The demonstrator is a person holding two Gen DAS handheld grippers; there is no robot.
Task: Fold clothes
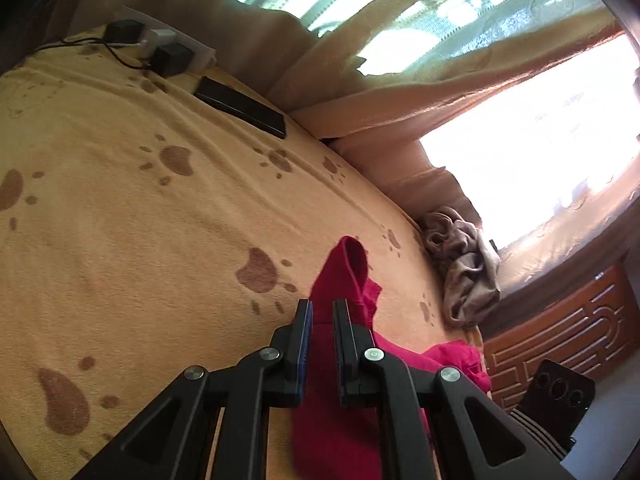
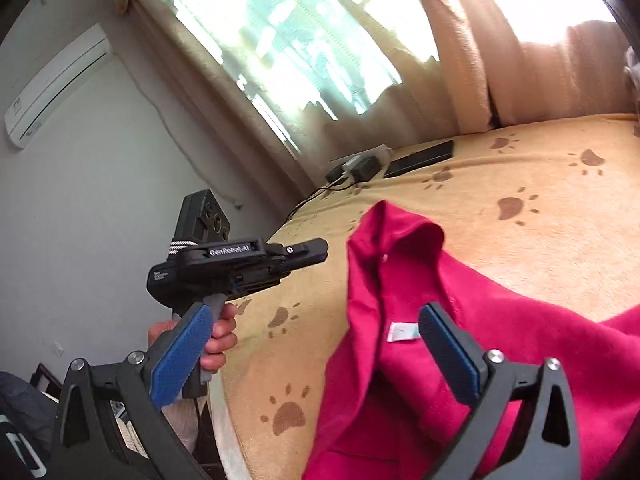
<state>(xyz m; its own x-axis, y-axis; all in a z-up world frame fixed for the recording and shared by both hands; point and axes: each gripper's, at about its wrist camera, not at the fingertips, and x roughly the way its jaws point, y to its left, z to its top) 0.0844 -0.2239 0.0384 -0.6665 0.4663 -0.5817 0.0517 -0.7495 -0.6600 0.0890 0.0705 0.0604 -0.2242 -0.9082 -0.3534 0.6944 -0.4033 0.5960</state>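
A crimson red garment (image 2: pixel 472 308) lies crumpled on the bed's yellow paw-print blanket (image 2: pixel 520 184), with its white neck label (image 2: pixel 402 332) showing. My right gripper (image 2: pixel 312 332) is wide open just above its neck area, holding nothing. In the left wrist view the same garment (image 1: pixel 344 280) lies under and ahead of my left gripper (image 1: pixel 322 312), whose jaws stand a narrow gap apart and hold no cloth. The left gripper also shows in the right wrist view (image 2: pixel 308 250), held over the bed's left edge, apart from the garment.
A crumpled beige garment (image 1: pixel 466 268) lies at the blanket's (image 1: pixel 160 220) far edge by the curtain. A black flat device (image 1: pixel 242 108) and chargers with cables (image 1: pixel 160 46) sit at the bed's far corner. A wooden headboard (image 1: pixel 560 332) is on the right.
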